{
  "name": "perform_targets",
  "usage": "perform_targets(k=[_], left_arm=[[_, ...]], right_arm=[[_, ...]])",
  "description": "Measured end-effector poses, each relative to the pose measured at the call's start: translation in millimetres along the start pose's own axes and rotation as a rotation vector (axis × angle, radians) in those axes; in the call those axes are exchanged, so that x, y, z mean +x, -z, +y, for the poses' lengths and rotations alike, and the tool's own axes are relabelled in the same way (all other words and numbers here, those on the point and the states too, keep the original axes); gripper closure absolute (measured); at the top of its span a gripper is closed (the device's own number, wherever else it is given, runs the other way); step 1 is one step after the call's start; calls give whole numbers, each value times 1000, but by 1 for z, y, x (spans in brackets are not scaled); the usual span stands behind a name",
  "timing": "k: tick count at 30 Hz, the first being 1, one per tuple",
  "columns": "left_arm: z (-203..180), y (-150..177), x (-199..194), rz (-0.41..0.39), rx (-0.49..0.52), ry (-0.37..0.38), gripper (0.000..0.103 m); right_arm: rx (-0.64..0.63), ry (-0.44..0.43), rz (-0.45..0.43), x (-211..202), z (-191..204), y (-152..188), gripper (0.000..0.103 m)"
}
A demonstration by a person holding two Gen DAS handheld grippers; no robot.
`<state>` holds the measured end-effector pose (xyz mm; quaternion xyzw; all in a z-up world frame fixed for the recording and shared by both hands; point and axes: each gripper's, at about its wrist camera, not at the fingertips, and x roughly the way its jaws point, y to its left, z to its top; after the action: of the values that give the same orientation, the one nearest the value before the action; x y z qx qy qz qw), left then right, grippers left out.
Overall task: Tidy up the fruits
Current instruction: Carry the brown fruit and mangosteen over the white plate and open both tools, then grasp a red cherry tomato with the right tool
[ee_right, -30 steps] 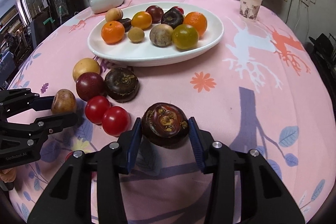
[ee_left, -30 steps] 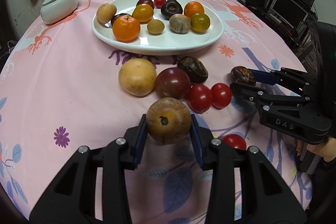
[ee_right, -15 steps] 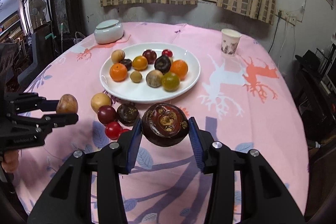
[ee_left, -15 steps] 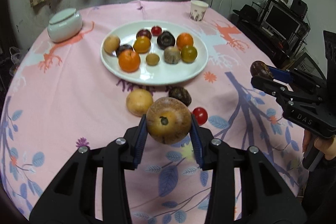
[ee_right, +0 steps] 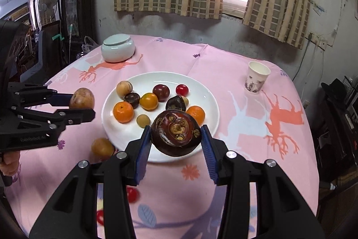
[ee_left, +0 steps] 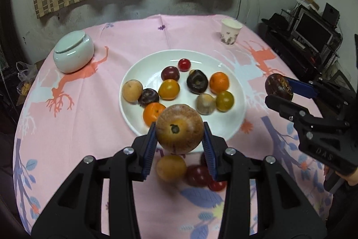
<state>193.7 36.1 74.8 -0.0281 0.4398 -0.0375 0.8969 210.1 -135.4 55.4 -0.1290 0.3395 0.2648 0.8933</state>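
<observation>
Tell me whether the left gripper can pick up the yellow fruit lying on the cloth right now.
Probably not: the left gripper is shut on a brown fruit, and the yellow fruit lies beneath it. It must first set that down.

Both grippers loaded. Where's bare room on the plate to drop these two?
Plate: bare along the near rim right of the orange, and the far-left rim behind the tan fruit. Centre is crowded. Loose fruit clusters on the cloth just before the plate.

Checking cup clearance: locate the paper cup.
The paper cup stands upright at the table's far right, beyond the white plate, apart from it.
</observation>
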Motion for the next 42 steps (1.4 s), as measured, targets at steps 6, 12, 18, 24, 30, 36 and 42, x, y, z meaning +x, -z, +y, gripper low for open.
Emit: perform_targets(k=[6,12,18,24,30,36,42], left_arm=[[5,-30,57,21,-5,-69,63],[10,-40,84,49,-31,-82,63],[11,-37,71,-1,-36,-86,34],[13,-13,38,-2,-38,-61,32],[17,23,2,-17,-62,-61,27],[16,57,-10,11,-84,-53,23],[17,83,-12,26,-145,-27,20]], right_arm=[[5,5,60,68,1,-17,58],[32,20,101,110,-1,-17,58],[-17,84,56,92,5,-15,45],[25,55,41,49,-8,7,39],[82,65,77,14,-19,53,39],[117,49,81,-14,-16,80,37],[104,2,98,-20,11,91,36]])
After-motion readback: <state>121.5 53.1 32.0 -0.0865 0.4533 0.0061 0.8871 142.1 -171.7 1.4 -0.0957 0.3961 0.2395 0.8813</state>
